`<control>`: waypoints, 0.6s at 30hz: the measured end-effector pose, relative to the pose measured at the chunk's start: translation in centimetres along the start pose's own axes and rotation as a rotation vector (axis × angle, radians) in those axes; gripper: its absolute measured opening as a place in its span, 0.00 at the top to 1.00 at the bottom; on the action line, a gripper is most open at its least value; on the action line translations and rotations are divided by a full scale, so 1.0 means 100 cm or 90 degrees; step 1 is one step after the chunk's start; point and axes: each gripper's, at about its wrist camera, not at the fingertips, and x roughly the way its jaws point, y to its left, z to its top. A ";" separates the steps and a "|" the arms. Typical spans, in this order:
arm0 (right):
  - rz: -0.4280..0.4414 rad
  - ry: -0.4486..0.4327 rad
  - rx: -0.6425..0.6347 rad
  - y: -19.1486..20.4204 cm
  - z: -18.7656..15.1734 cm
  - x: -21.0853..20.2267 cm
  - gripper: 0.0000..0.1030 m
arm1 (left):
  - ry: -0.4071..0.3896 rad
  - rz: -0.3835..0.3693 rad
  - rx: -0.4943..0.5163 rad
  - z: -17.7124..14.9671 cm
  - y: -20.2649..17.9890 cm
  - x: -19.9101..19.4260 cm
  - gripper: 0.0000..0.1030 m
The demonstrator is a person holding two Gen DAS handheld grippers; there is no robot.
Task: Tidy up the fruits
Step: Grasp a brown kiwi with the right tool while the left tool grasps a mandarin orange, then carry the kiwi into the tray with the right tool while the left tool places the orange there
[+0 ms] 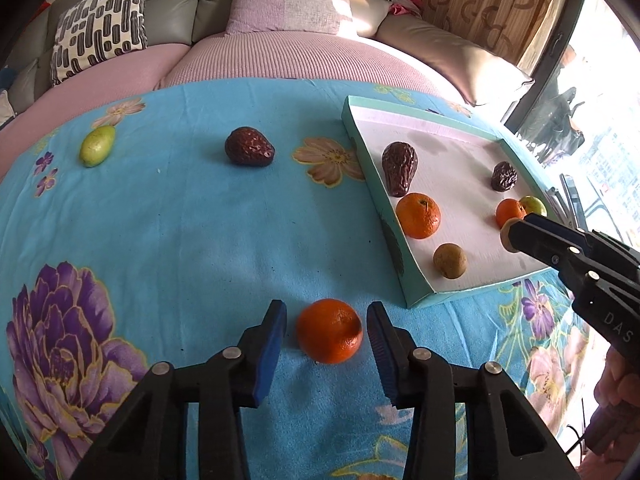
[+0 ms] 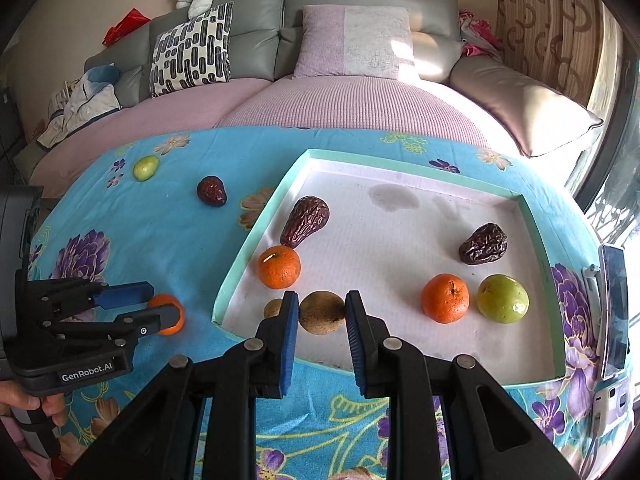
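Note:
An orange point(image 1: 329, 330) lies on the blue flowered cloth between the fingers of my left gripper point(image 1: 326, 332), which is open with a gap on each side; the right wrist view shows this gripper point(image 2: 160, 306) and orange point(image 2: 171, 316) too. My right gripper point(image 2: 322, 318) is shut on a round brown fruit point(image 2: 322, 312) over the near-left part of the teal-rimmed tray point(image 2: 256, 236). Inside the tray are two dark dates point(image 2: 306, 220) point(image 2: 483, 244), two oranges point(image 2: 279, 267) point(image 2: 445, 298), a green fruit point(image 2: 503, 298) and a small brown fruit point(image 2: 273, 308).
A green fruit point(image 1: 97, 145) and a dark red wrinkled fruit point(image 1: 249, 147) lie on the cloth at the far left. A sofa with cushions point(image 2: 192, 52) runs behind the table. A phone point(image 2: 614, 308) stands at the table's right edge. A hand point(image 1: 616, 384) holds the right gripper.

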 end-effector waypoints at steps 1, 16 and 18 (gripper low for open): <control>0.000 0.001 0.002 0.001 0.001 0.001 0.76 | 0.002 0.000 0.001 0.000 0.000 0.001 0.60; 0.002 0.008 0.025 -0.008 -0.001 0.008 0.76 | -0.056 0.003 -0.010 0.012 0.004 -0.019 0.65; 0.002 0.007 0.028 -0.009 -0.001 0.007 0.76 | -0.066 0.006 -0.007 0.015 0.003 -0.023 0.65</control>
